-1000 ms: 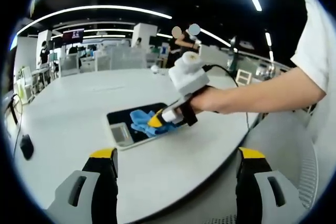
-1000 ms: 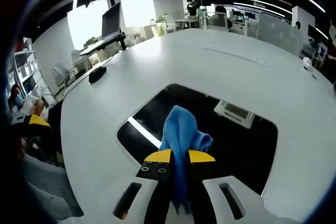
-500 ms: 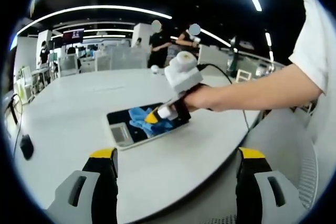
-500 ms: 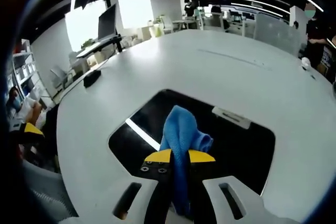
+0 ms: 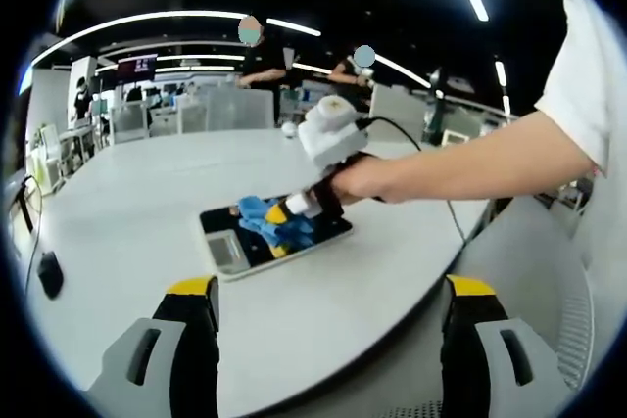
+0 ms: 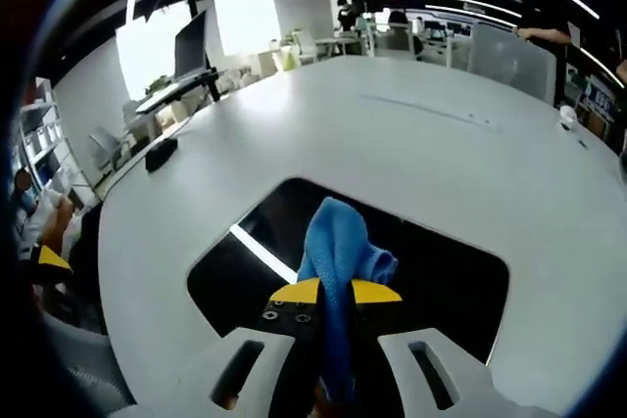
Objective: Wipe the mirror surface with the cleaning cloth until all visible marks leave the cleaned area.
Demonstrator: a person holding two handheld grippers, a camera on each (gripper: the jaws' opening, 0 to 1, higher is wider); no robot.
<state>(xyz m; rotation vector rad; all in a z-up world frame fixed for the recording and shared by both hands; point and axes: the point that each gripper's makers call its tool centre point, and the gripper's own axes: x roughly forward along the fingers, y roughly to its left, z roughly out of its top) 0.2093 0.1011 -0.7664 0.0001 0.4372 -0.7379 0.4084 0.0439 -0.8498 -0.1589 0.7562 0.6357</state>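
Note:
The mirror (image 5: 250, 245) is a dark, white-framed rectangle lying flat on the round white table (image 5: 137, 193). A person's hand holds my right gripper (image 5: 285, 210) over it, shut on the blue cleaning cloth (image 5: 257, 215), which is pressed on the glass. In the right gripper view the cloth (image 6: 339, 248) bunches up between the yellow-tipped jaws of the right gripper (image 6: 335, 293), with the dark mirror (image 6: 441, 276) beneath. My left gripper (image 5: 331, 291) hangs back at the table's near edge, open, with nothing between its jaws.
A small black object (image 5: 49, 274) lies near the table's left edge, also seen as the black object (image 6: 160, 154) in the right gripper view. A grey chair (image 5: 549, 291) stands at the right. Desks and standing people fill the far background.
The right gripper has slid the cloth leftward across the mirror, toward its far end. A person in the background has walked left. The left gripper has held still.

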